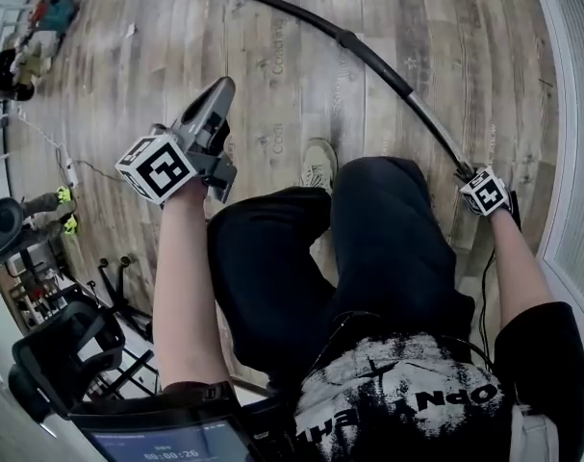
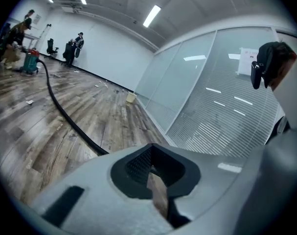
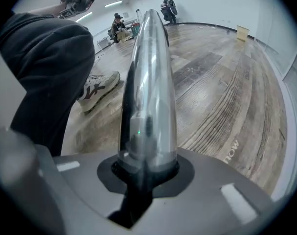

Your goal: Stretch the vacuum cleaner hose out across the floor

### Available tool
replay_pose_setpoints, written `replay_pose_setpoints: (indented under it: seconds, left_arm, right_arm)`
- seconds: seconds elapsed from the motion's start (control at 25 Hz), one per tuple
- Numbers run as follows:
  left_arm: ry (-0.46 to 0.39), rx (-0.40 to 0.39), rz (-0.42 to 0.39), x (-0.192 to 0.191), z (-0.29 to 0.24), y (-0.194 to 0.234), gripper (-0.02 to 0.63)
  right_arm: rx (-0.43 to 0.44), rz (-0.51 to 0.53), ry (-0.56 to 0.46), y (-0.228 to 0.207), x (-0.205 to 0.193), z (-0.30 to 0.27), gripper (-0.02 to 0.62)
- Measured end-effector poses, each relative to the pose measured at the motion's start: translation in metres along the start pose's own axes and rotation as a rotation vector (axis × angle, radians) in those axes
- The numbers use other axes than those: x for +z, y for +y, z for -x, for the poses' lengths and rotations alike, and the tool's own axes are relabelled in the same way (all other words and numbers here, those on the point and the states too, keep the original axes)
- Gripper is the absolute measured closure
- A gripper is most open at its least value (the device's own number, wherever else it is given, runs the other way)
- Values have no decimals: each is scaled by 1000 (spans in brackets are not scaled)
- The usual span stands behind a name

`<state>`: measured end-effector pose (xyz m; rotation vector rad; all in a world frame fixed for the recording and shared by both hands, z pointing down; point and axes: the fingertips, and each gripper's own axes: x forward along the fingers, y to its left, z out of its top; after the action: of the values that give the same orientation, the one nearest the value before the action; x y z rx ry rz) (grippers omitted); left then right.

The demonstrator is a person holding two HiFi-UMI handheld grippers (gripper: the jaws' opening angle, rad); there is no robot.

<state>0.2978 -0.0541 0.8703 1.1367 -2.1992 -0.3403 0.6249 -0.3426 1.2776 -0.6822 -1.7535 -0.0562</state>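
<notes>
The black vacuum hose point(image 1: 272, 6) curves over the wooden floor from the vacuum cleaner point(image 1: 56, 12) at the top left to a shiny metal tube point(image 1: 431, 128) on the right. My right gripper point(image 1: 465, 173) is low beside my right leg, shut on that tube's end. In the right gripper view the tube point(image 3: 148, 82) rises straight out from between the jaws of the right gripper point(image 3: 146, 168). My left gripper point(image 1: 219, 89) is held above my left knee, shut and empty. The left gripper view shows the left gripper point(image 2: 155, 173), the hose point(image 2: 60, 106) on the floor and the far vacuum cleaner point(image 2: 31, 62).
A glass wall with blinds point(image 2: 212, 97) runs along the right side. My shoe point(image 1: 318, 165) stands on the floor just left of the tube. Stands and gear point(image 1: 41, 354) crowd the lower left. People point(image 2: 72, 48) and a small box point(image 2: 131, 98) are at the far end.
</notes>
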Motion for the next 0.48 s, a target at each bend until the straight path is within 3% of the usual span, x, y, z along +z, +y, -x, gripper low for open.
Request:
replay_pose_setpoints:
  seconds: [0.2, 0.36, 0.48]
  left_arm:
    - [116, -54, -91, -32, -38, -52, 607]
    - [100, -112, -48, -45, -51, -77, 607]
    - [135, -160, -52, -66, -61, -97, 607]
  right_arm:
    - [-14, -5, 30, -6, -17, -23, 534]
    - [-8, -2, 47, 1, -19, -37, 545]
    - [-35, 9, 54, 6, -21, -48, 545]
